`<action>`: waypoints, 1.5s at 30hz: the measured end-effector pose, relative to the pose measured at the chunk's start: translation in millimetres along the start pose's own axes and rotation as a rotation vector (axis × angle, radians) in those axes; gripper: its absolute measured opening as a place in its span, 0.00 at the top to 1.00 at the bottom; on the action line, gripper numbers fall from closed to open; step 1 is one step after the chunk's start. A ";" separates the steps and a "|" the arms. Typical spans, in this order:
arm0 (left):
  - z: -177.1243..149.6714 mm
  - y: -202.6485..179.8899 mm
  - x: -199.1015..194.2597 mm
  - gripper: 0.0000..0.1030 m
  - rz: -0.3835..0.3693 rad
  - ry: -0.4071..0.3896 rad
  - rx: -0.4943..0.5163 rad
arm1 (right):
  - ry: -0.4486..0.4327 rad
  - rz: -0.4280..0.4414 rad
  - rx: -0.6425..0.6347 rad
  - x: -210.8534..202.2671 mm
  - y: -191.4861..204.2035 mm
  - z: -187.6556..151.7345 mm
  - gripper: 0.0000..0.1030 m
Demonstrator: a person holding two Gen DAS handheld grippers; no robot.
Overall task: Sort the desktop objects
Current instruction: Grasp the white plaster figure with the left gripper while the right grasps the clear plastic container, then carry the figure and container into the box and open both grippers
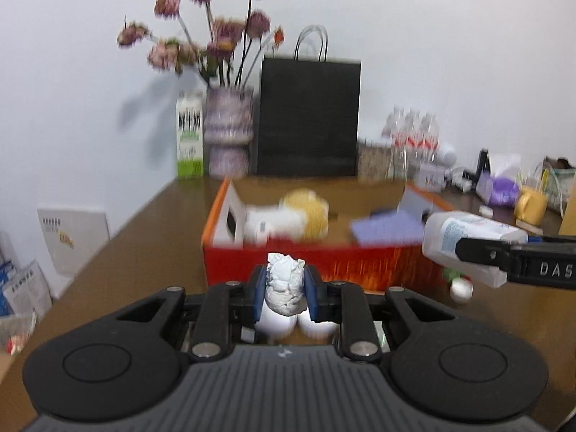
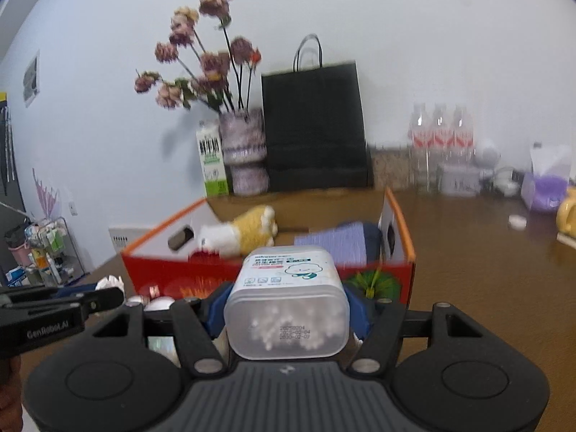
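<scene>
My left gripper (image 1: 286,282) is shut on a crumpled white paper ball (image 1: 285,282), held just in front of the red-and-orange cardboard box (image 1: 324,262). My right gripper (image 2: 288,302) is shut on a translucent plastic tub of cotton swabs (image 2: 288,302), lifted above the brown table before the same box (image 2: 162,273). That tub (image 1: 468,237) and the right gripper's fingers (image 1: 504,252) show at the right of the left wrist view. Inside the box lie a yellow-and-white plush toy (image 2: 248,234) and a purple notebook (image 2: 334,241).
Behind the box stand a black paper bag (image 2: 316,126), a vase of dried flowers (image 2: 244,151) and a milk carton (image 2: 212,162). Clear bottles (image 2: 439,136), a tissue box (image 2: 547,180) and a yellow mug (image 1: 529,205) crowd the back right. Small white round objects (image 1: 460,288) lie under the grippers.
</scene>
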State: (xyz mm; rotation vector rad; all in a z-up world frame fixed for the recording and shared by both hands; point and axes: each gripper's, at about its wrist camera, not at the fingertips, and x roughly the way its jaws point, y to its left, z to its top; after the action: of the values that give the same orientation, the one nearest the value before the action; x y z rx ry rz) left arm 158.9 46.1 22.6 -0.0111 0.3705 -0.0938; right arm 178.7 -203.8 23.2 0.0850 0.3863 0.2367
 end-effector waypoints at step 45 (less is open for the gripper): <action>41.1 4.7 138.7 0.00 0.084 0.028 0.022 | 0.091 -0.083 -0.087 147.8 -2.9 28.3 0.07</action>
State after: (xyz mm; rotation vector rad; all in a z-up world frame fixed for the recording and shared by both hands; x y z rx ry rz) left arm 302.8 37.6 10.7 0.0270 0.3980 -0.0153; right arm 323.1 -171.5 -4.7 -0.0279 0.4688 0.1753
